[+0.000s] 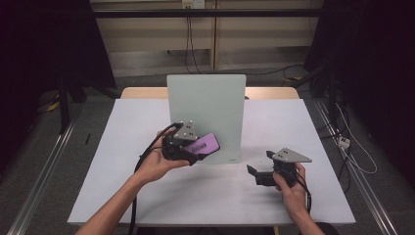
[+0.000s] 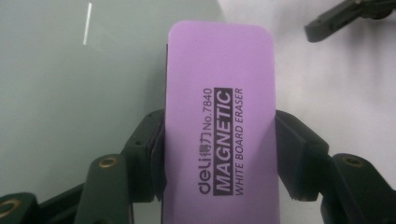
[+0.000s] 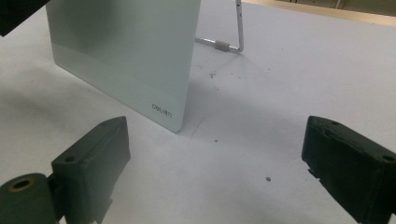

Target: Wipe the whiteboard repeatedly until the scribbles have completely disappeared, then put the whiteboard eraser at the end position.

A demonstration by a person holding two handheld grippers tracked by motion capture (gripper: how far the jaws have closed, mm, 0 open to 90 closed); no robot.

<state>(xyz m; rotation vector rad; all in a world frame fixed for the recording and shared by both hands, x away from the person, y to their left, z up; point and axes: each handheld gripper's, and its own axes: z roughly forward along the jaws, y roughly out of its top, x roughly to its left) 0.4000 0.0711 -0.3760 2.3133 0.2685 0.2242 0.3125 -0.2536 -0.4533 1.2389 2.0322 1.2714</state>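
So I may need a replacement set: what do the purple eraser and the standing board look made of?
The purple eraser looks like matte moulded plastic or dense foam: a smooth, even top with rounded corners and crisp print. The standing board looks like frosted glass, though coated plastic is possible: pale green, softly sheened, thin-edged. A bent metal wire stand props it.

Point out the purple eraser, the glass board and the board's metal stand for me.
purple eraser (image 2: 219, 121), left gripper view, on its printed purple face.
glass board (image 1: 205, 105), high view, on the bare middle of its pane.
metal stand (image 3: 240, 25), right gripper view, on the upright rod behind the board.
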